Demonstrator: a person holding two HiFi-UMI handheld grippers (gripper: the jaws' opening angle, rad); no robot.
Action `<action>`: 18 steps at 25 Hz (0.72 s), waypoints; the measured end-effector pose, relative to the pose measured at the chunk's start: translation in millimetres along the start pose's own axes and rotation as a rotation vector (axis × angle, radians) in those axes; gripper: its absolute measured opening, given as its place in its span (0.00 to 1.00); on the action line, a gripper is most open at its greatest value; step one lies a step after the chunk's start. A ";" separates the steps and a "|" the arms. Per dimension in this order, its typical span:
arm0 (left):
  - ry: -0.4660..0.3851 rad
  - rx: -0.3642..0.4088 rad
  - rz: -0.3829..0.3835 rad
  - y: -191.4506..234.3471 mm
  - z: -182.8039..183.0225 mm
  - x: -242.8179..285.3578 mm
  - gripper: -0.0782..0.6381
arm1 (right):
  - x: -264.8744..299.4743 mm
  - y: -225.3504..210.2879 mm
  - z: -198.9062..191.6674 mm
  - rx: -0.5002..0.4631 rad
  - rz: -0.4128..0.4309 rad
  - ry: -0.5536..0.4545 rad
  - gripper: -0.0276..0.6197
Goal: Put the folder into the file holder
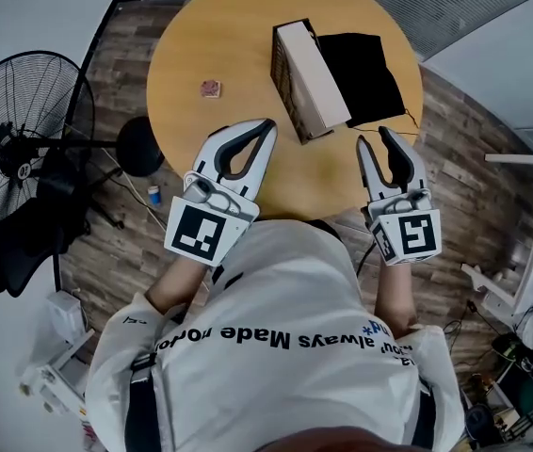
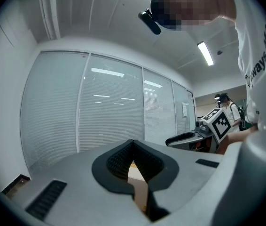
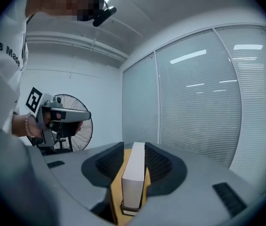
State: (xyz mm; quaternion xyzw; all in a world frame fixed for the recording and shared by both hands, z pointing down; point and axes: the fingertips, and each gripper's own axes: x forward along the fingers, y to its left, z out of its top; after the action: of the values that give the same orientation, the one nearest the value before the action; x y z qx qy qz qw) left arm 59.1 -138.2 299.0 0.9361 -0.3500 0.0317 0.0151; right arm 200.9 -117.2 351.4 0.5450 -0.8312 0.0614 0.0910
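White shirt (image 1: pixel 276 328) nearest; left gripper (image 1: pixel 265 125) fingers clenched empty, right gripper (image 1: pixel 374 137) fingers released, both short of the file holder (image 1: pixel 285 78), which seems to hold the folder (image 1: pixel 312 73); a stray swing could topple it.

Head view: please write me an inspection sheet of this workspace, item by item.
Surface: round wooden table.
Job's things: file holder on the table; black folder lying beside it, not yet inside.
Clutter: small pink thing on the table.
Grippers: left gripper shut, empty; right gripper open, empty.
Cables: thin cord at the folder's corner; white cable on the floor.
Surroundings: fan, wooden floor, glass wall.
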 end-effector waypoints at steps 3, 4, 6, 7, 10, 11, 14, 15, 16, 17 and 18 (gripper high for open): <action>-0.006 0.001 -0.005 -1.1 1.4 0.1 0.14 | -8.0 2.2 12.5 -0.013 0.001 -0.011 0.26; -0.007 0.001 -0.006 -0.9 1.9 0.4 0.14 | -10.0 3.4 16.8 -0.017 0.002 -0.015 0.25; -0.009 0.001 -0.008 0.1 2.8 1.3 0.14 | -13.2 6.5 25.5 -0.021 0.007 -0.024 0.24; -0.009 -0.001 -0.009 0.7 3.1 1.8 0.14 | -14.6 8.1 29.5 -0.022 0.010 -0.028 0.23; -0.010 -0.002 -0.010 1.4 3.5 2.0 0.14 | -19.3 13.5 39.6 -0.022 0.018 -0.039 0.19; -0.012 -0.002 -0.010 1.5 3.7 1.7 0.14 | -20.9 15.4 42.5 -0.023 0.020 -0.044 0.18; -0.017 -0.001 -0.012 2.4 5.4 1.3 0.14 | -24.7 18.9 50.4 -0.022 0.022 -0.059 0.16; -0.018 -0.002 -0.012 2.8 6.3 1.5 0.14 | -25.5 19.2 52.6 -0.019 0.021 -0.063 0.16; -0.020 -0.002 -0.012 3.2 7.2 1.8 0.14 | -26.2 19.2 54.3 -0.017 0.019 -0.066 0.15; -0.021 -0.002 -0.012 3.5 7.9 2.1 0.14 | -26.7 19.5 55.5 -0.014 0.018 -0.068 0.15; -0.021 -0.002 -0.012 4.0 8.2 2.3 0.14 | -26.9 20.0 56.4 -0.013 0.018 -0.069 0.15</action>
State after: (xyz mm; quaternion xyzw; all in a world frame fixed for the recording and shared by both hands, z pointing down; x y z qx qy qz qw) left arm 58.7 -143.1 291.0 0.9385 -0.3444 0.0212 0.0126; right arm 188.4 -96.5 290.4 0.5388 -0.8390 0.0380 0.0650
